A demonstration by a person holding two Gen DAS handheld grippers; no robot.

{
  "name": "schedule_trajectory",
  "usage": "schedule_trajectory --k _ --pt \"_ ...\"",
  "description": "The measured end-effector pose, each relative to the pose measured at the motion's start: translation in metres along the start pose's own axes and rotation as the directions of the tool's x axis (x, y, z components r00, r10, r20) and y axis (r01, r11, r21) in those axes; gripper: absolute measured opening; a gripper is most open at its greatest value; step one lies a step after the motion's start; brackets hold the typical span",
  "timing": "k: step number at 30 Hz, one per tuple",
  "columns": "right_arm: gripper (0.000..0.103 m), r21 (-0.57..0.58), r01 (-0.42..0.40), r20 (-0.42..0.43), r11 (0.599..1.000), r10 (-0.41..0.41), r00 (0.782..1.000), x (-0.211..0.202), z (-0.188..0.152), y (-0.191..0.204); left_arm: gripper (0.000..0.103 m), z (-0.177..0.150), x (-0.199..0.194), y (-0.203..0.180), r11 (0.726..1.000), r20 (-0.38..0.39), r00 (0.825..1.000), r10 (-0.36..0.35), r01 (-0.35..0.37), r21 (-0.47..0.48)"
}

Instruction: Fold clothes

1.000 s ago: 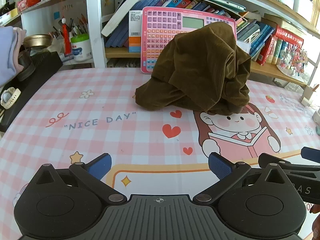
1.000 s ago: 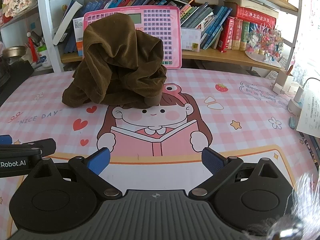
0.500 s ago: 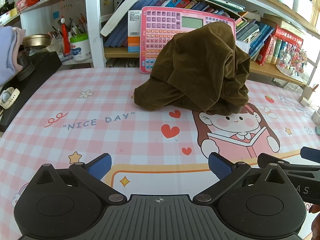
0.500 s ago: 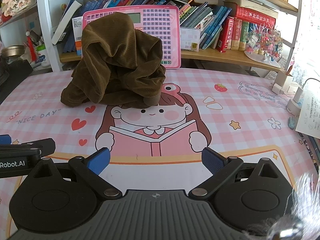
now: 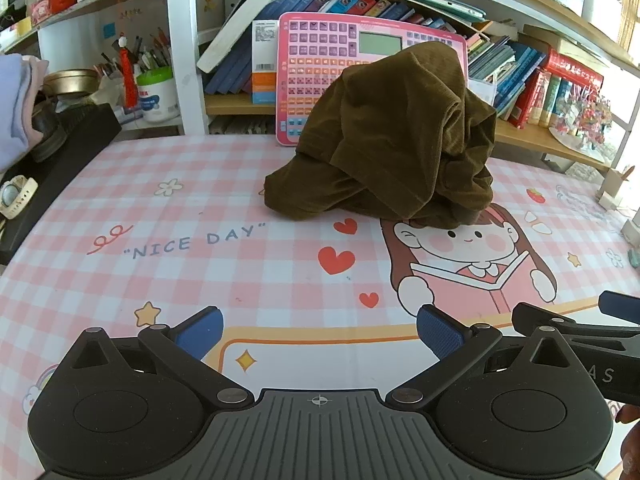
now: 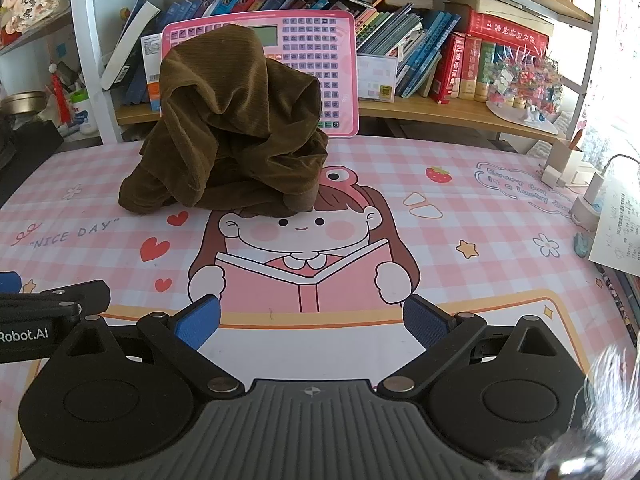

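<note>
Both the left gripper [image 5: 318,330] and the right gripper [image 6: 311,322] were wide open and empty. The brown garment [image 5: 394,136] sat crumpled, leaning against the pink keyboard toy [image 6: 312,60]. Pulling the garment could probably tip this toy over.

A: What can't be made out?
B: The brown garment [image 6: 232,128] hides the lower left of the pink keyboard toy [image 6: 316,60] behind it.
A: Anything else?
B: Blurred pale fuzz [image 6: 600,420] fills the right view's lower corner; the book spines [image 6: 472,64] are too small to read.
</note>
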State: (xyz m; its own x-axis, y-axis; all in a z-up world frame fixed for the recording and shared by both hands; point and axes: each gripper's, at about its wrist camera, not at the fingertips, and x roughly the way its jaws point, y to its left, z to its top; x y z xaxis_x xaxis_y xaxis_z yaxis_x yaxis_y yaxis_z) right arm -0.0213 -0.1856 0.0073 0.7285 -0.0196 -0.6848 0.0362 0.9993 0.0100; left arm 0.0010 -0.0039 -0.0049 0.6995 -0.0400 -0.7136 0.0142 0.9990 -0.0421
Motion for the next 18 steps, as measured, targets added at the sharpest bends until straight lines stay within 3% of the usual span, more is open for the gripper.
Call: schedule_trajectory --k 18 --pt "0.099 0.004 0.001 0.000 1.000 -0.001 1.000 -0.0022 -0.0014 -0.0013 0.103 -0.0007 -0.0030 -0.0037 0.999 -0.015 0.999 0.031 -0.031 0.014"
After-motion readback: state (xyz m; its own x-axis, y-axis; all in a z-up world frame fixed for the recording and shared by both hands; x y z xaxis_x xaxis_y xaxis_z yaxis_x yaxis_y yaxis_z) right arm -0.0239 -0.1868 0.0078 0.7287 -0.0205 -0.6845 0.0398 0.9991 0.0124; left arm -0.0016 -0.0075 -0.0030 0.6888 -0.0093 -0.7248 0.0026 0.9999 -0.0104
